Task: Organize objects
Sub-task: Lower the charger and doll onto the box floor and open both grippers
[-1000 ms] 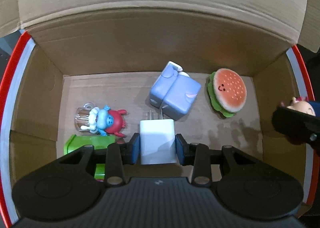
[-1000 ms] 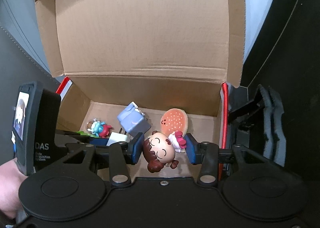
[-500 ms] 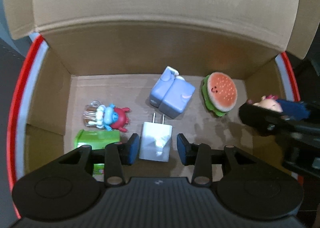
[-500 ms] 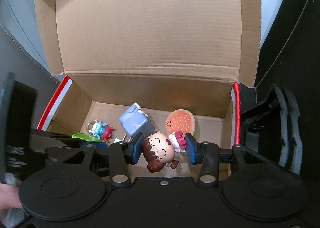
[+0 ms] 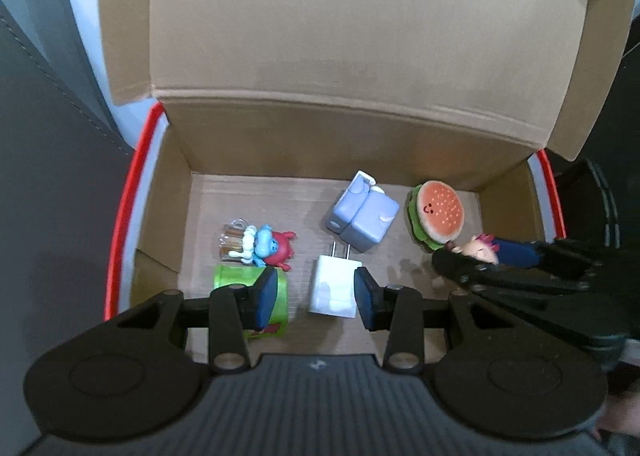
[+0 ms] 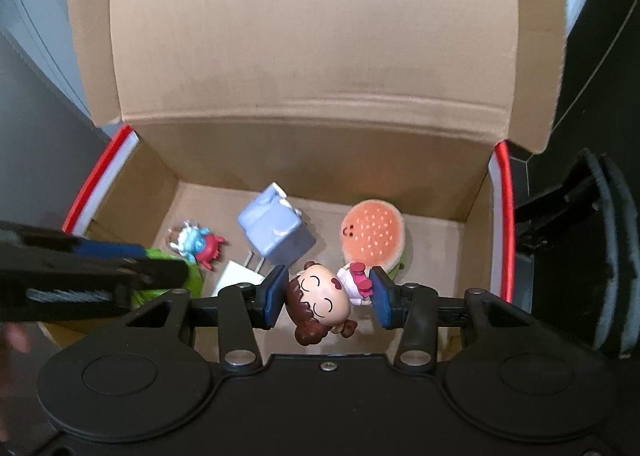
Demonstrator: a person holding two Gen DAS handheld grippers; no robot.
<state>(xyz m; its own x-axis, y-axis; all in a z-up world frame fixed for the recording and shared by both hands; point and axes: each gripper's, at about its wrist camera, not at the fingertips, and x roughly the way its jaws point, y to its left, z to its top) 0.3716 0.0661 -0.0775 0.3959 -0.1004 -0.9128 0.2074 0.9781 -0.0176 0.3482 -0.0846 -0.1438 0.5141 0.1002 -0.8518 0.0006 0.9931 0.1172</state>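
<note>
A white plug charger (image 5: 332,288) lies flat on the floor of an open cardboard box (image 5: 172,216). My left gripper (image 5: 316,298) hangs above it, open, its blue pads clear of the charger on both sides. In the right wrist view my right gripper (image 6: 328,298) is shut on a small doll figure (image 6: 320,296) with brown hair and a pink bow, held over the box's near right part. From the left wrist view that doll (image 5: 478,250) shows at the right, beside a burger toy (image 5: 438,214).
Inside the box also lie a blue milk-carton toy (image 5: 362,214), a blue-and-red figure keychain (image 5: 260,246) and a green packet (image 5: 240,278). The box lid (image 5: 340,36) stands upright behind. Dark surfaces flank the box, and bare floor shows at its back left.
My left gripper let go of the charger and rose; the charger now rests on the box floor. The right gripper edged in over the box with the doll.
</note>
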